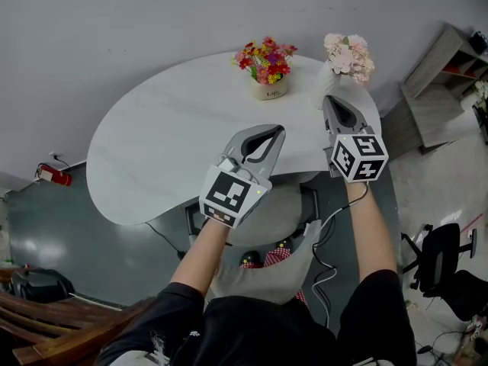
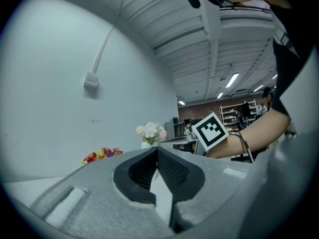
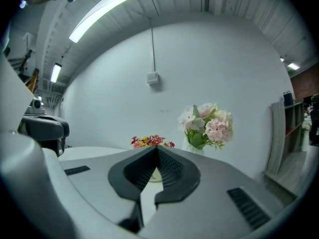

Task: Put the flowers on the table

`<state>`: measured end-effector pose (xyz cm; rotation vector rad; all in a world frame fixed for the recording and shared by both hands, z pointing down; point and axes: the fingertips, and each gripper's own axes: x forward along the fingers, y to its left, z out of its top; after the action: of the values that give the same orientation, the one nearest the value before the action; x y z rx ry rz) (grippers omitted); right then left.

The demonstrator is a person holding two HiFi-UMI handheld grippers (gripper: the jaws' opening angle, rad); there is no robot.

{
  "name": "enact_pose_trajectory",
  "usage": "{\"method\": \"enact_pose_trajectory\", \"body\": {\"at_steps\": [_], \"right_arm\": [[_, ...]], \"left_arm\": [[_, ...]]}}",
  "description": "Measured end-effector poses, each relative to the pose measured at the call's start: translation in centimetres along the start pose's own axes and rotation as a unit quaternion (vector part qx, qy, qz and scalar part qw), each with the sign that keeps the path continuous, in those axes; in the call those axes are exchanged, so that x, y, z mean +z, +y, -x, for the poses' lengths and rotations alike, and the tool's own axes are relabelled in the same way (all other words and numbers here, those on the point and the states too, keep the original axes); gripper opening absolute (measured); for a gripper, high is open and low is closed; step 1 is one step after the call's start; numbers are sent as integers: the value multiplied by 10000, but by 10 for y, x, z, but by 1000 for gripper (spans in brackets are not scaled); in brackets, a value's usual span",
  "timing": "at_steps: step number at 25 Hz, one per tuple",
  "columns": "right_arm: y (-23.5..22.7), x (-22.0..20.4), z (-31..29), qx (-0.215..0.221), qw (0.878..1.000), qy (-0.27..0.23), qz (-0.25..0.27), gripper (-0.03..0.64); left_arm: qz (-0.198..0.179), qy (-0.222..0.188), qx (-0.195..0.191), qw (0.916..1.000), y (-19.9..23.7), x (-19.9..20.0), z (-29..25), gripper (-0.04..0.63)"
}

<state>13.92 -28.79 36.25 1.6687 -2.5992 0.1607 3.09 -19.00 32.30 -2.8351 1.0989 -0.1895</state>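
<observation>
Two bouquets stand at the far side of the white oval table (image 1: 152, 143). One is a red and yellow bunch (image 1: 265, 61) in a cream pot; the other is a pink and white bunch (image 1: 349, 55) in a white vase. My right gripper (image 1: 329, 100) hovers just in front of the vase, shut with nothing between its jaws. In the right gripper view the pink bunch (image 3: 207, 124) rises to the right of the jaws (image 3: 156, 148), apart from them, and the red bunch (image 3: 151, 141) shows behind the tips. My left gripper (image 1: 275, 131) is over the table's near edge, shut and empty (image 2: 156, 149).
A grey stool (image 1: 267, 212) sits under the table's near edge, with cables on the floor beside it. A wooden shelf (image 1: 435, 90) stands at the right, a black office chair (image 1: 446, 261) at lower right, and a red extinguisher (image 1: 53, 175) by the left wall.
</observation>
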Motion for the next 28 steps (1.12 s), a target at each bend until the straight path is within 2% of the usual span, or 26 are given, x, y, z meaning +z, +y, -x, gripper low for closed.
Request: {"method": "enact_pose_trajectory", "body": {"at_steps": [11,28], "right_arm": [[10,13,20,-67,9999,-83,54,12],[39,33,42,52,9996,-248,142,12]], "left_arm": [[-104,90,-108,9998,-7,4,9,4],[-247,37,-212,9995,-11,18,23,4]]}}
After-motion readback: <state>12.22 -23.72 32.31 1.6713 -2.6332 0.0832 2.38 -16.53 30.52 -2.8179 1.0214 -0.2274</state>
